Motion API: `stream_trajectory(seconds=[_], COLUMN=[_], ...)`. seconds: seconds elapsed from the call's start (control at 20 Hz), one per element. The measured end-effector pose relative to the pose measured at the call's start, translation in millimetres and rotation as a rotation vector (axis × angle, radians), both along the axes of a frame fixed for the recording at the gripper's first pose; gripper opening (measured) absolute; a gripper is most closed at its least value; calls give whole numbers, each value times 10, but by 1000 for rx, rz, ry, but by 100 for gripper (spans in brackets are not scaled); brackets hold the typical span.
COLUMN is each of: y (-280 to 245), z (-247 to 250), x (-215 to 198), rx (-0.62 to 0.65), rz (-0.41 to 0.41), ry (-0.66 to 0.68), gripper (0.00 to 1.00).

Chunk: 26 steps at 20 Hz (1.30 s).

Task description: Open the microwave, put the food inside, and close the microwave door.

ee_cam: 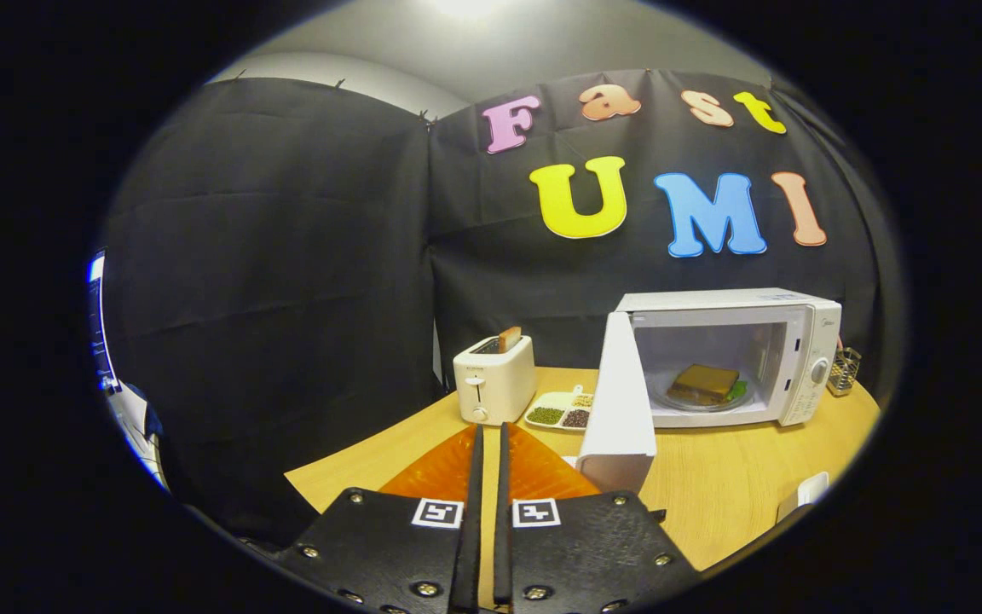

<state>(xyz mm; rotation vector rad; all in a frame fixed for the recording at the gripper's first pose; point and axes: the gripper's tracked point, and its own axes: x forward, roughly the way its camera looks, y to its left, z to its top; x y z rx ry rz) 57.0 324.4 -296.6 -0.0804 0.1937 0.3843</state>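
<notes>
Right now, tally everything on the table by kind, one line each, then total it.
Microwave, door open, sandwich inside on its plate: 1
Toaster with a slice in its slot: 1
Divided dish of beans and seeds: 1
Orange mat: 1
Small wire rack beside the microwave: 1
Total: 5
The tongs are nearly closed over the mat, holding nothing.

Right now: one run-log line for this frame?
gripper: shut, empty, over orange mat | microwave door: open | food: inside microwave | left: close door
</notes>
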Motion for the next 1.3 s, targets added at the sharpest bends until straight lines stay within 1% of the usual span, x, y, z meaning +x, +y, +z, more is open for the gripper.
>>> stream_trajectory(seconds=[0.25,0.45,0.55,0.8,1.05,1.2,1.3], y=[-441,-913,-1202,-1755,-2123,-2382,-2505], z=[74,192,235,388,393,405,431], x=[115,232,305,457,634,779,880], rx=[-15,-23,-40,-30,-2,-23,-15], rz=[-74,-157,-213,-327,-403,-473,-512], ry=[-37,-76,-98,-124,-101,-118,-119], gripper=[7,7,7,7,7,7,7])
